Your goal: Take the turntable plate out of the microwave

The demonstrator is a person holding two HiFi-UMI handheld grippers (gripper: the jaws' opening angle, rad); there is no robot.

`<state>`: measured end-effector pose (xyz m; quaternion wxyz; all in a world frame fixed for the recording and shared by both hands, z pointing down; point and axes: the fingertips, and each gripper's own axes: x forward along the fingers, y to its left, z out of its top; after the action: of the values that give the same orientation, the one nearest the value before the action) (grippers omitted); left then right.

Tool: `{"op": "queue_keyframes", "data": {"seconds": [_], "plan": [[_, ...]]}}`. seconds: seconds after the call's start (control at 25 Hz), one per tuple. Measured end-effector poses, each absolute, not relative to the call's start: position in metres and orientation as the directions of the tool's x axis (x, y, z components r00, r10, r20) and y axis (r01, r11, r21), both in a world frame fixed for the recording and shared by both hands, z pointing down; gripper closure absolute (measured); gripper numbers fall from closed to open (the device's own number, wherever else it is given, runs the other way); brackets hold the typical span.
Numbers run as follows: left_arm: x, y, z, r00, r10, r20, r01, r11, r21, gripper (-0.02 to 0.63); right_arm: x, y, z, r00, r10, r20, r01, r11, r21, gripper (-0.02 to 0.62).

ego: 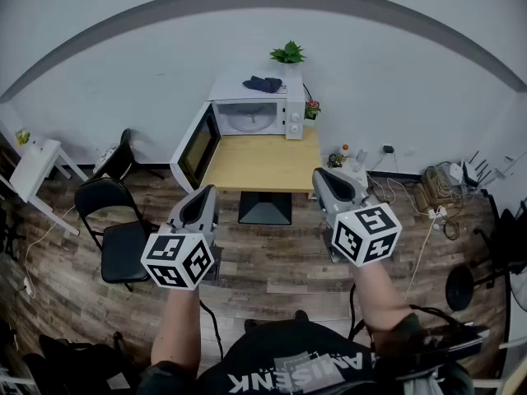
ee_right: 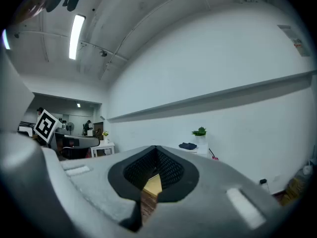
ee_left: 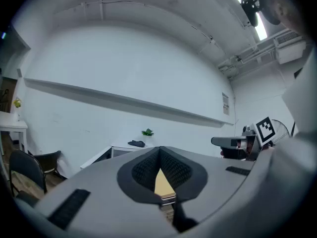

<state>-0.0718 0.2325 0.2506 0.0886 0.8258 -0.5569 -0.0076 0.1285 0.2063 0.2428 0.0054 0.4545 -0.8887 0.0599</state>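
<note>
The white microwave (ego: 255,115) stands at the back of a wooden table (ego: 262,161), with its door (ego: 196,148) swung open to the left. Inside the cavity lies the pale turntable plate (ego: 247,118). A dark cloth (ego: 263,83) rests on the microwave's top. My left gripper (ego: 203,194) and right gripper (ego: 327,178) are held level side by side over the floor, well short of the table. Both are shut with nothing between the jaws. In the left gripper view the shut left gripper (ee_left: 159,148) points at the microwave (ee_left: 115,151). The right gripper (ee_right: 156,150) likewise faces the cloth (ee_right: 188,146).
A potted plant (ego: 287,53) sits on the microwave and small flowers (ego: 311,109) beside it. Black chairs (ego: 123,237) and a white side table (ego: 33,167) stand at the left. Cables and boxes (ego: 436,189) lie on the wood floor at the right.
</note>
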Motion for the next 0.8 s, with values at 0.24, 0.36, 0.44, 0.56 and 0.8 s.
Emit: {"op": "queue_keyframes", "data": {"seconds": [0.24, 0.36, 0.44, 0.56, 0.8], "plan": [[-0.076, 0.233, 0.256, 0.364, -0.928, 0.076, -0.923, -0.349, 0.161, 0.604, 0.124, 0.206, 0.243, -0.582, -0.811, 0.068, -0.813, 0.576, -0.082, 0.592], [-0.074, 0.233, 0.253, 0.392, -0.918, 0.053, -0.91, -0.379, 0.169, 0.604, 0.122, 0.205, 0.242, -0.571, -0.818, 0.063, -0.819, 0.564, -0.106, 0.591], [-0.074, 0.231, 0.253, 0.393, -0.918, 0.058, -0.913, -0.382, 0.145, 0.604, 0.118, 0.204, 0.24, -0.569, -0.821, 0.055, -0.821, 0.561, -0.11, 0.591], [-0.079, 0.23, 0.255, 0.402, -0.914, 0.056, -0.908, -0.39, 0.15, 0.604, 0.11, 0.204, 0.237, -0.573, -0.819, 0.03, -0.816, 0.566, -0.119, 0.591], [-0.099, 0.224, 0.258, 0.4, -0.916, 0.033, -0.909, -0.391, 0.142, 0.604, 0.091, 0.205, 0.239, -0.567, -0.822, 0.045, -0.822, 0.561, -0.102, 0.591]]}}
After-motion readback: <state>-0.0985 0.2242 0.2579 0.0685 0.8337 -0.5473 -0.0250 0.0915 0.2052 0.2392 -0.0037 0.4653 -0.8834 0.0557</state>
